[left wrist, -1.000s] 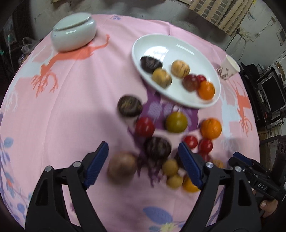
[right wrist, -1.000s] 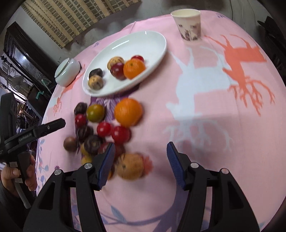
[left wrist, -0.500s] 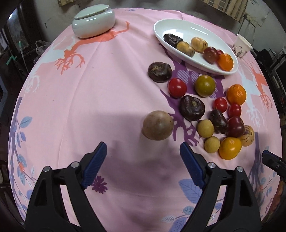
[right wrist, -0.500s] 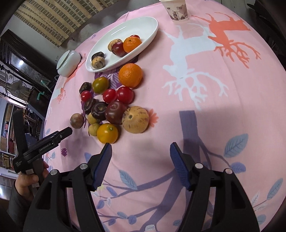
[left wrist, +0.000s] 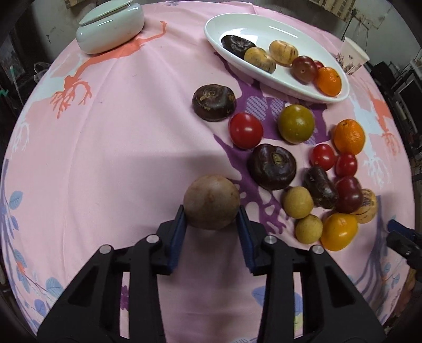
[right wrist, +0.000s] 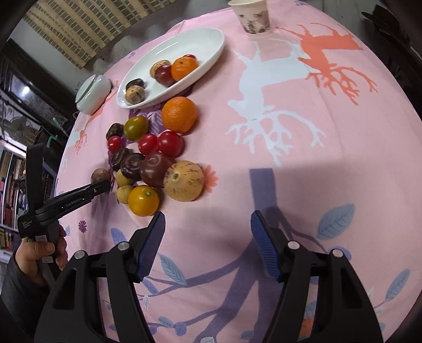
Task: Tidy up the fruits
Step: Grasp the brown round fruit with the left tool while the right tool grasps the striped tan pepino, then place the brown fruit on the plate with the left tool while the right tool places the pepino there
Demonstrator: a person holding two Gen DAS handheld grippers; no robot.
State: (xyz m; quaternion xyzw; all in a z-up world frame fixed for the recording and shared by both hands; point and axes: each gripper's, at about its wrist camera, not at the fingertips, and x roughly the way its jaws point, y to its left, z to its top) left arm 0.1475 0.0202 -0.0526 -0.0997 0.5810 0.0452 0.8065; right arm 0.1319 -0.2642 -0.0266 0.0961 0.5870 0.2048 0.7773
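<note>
My left gripper point(left wrist: 211, 219) is shut on a round brown fruit point(left wrist: 211, 201) that rests at the left edge of the fruit pile on the pink tablecloth. It also shows in the right wrist view point(right wrist: 99, 176), with the left gripper point(right wrist: 101, 186) at it. A white oval plate point(left wrist: 266, 25) at the back holds several fruits, among them an orange point(left wrist: 328, 81). Loose tomatoes, dark fruits, an orange point(left wrist: 348, 136) and yellow fruits lie between. My right gripper point(right wrist: 207, 238) is open and empty, in front of a yellow tomato point(right wrist: 143, 200).
A white lidded dish point(left wrist: 110, 25) stands at the back left. A paper cup point(right wrist: 252, 14) stands beyond the plate. The table's round edge drops off on all sides.
My left gripper has moved forward and closed on the brown fruit. My right gripper has stayed open and moved a little closer to the pile.
</note>
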